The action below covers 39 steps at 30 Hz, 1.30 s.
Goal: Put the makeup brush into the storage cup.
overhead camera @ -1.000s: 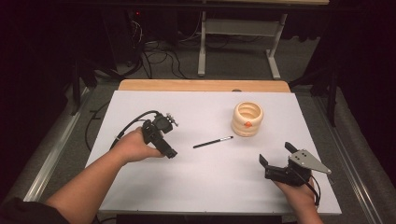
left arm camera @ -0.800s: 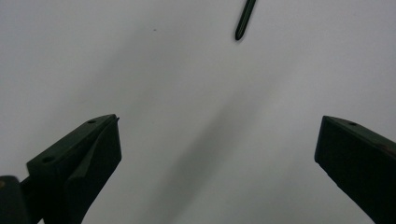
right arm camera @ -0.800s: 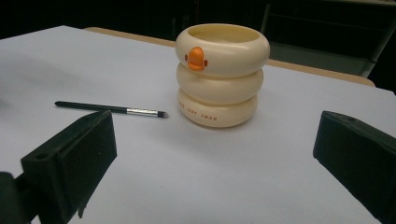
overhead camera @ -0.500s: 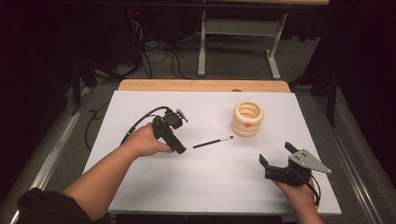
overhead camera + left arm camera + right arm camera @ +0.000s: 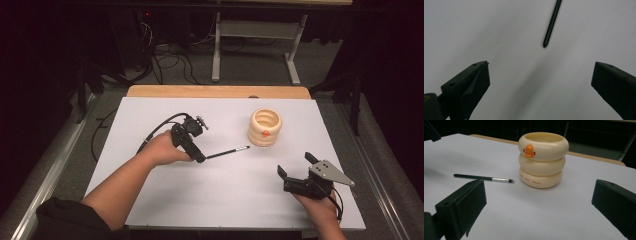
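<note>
The brush (image 5: 228,152) lies flat on the tabletop (image 5: 150,110), just left of the cup (image 5: 265,127). The left gripper (image 5: 541,82) hangs over its handle end, jaws wide and empty (right gripper (image 5: 296,169) likewise, nearer than the cup).

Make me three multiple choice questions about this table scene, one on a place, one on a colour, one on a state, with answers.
1. Where does the brush lie?
A. inside the holder
B. flat on the table, left of the holder
C. on the floor

2. What colour is the holder?
A. cream with an orange beak
B. blue
C. black

3. How stand the jaws of the left hand-held gripper?
A. shut on the brush
B. shut, holding nothing
C. open, near the brush's handle end

Answers: 1 B, the high view shows it; 2 A, the right gripper view shows it; 3 C, the left gripper view shows the gap.
</note>
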Motion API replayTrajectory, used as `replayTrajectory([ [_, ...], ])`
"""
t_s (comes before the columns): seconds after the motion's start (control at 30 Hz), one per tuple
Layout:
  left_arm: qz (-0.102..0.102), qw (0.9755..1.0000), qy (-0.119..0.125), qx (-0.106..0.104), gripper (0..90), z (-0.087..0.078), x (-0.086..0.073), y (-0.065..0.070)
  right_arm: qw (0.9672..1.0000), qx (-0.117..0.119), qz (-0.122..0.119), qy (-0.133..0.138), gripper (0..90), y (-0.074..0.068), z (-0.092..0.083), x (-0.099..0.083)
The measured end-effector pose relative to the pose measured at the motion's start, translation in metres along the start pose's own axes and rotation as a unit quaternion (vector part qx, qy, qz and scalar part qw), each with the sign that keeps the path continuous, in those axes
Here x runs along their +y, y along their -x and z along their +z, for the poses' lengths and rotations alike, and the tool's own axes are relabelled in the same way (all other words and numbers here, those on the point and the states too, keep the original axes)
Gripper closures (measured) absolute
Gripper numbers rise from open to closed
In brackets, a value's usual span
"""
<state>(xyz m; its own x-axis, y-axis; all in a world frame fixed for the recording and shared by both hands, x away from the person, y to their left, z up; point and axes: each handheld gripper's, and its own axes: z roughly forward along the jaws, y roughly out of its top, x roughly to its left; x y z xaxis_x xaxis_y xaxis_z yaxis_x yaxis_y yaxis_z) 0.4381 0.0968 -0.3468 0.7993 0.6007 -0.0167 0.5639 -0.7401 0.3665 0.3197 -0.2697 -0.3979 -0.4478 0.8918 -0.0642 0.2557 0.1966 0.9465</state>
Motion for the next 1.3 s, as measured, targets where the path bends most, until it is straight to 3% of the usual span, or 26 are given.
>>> replayTrajectory([
  [0.27,0.003,0.9999,0.010,-0.001,4.4,0.009,0.007,0.001,1.0000,-0.001,-0.001,0.001,0.8,0.000,0.000,0.000],
  [0.53,0.009,0.9998,0.016,-0.004,15.7,0.016,0.010,-0.002,1.0000,-0.001,-0.002,0.001,0.7,0.000,0.000,0.000],
  [0.83,0.025,0.9996,0.016,0.001,22.0,0.023,0.014,-0.001,1.0000,0.000,-0.004,-0.001,0.7,-0.001,0.000,0.000],
  [1.07,0.039,0.9991,0.003,-0.017,43.8,0.029,0.020,-0.001,1.0000,0.001,-0.003,0.000,0.8,-0.002,0.001,0.000],
  [1.3,0.047,0.9987,-0.006,-0.020,51.9,0.039,0.027,0.002,1.0000,0.002,-0.004,-0.001,0.7,-0.001,0.001,0.000],
])
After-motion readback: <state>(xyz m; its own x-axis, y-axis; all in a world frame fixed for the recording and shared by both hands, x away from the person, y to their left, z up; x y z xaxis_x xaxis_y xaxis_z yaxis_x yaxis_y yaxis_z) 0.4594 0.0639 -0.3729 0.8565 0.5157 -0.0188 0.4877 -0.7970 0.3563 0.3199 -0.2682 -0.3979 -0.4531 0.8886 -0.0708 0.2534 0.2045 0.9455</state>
